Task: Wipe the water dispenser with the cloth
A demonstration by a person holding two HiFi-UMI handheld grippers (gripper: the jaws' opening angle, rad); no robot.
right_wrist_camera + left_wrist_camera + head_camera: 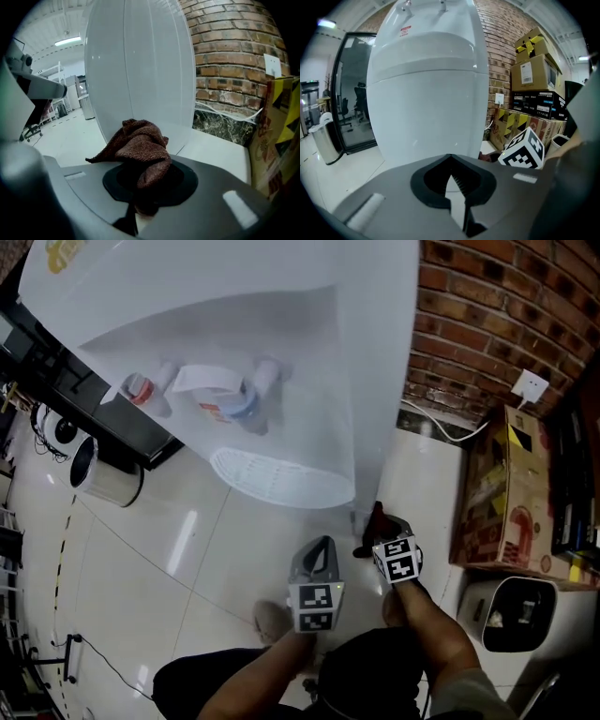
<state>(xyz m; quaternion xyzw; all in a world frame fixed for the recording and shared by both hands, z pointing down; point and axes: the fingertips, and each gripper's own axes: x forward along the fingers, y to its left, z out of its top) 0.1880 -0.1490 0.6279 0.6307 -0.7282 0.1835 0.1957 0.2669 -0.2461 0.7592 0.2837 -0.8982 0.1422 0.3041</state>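
The white water dispenser (281,334) rises in front of me, with a red tap (141,388), a blue tap (246,407) and a drip tray (281,479). My right gripper (375,532) sits low beside the dispenser's right lower corner, shut on a crumpled brown cloth (378,517). In the right gripper view the cloth (140,145) bulges out of the jaws of the right gripper (143,180), close to the dispenser's (140,70) side panel. My left gripper (317,557) hangs just left of it, shut and empty. The left gripper's (450,159) view faces the dispenser's (426,93) front.
A brick wall (497,315) with a socket (531,385) and a cable stands on the right. Cardboard boxes (502,488) and a white bin-like unit (520,610) crowd the right side. A round white bin (108,474) stands at the left by a dark glass door (351,103).
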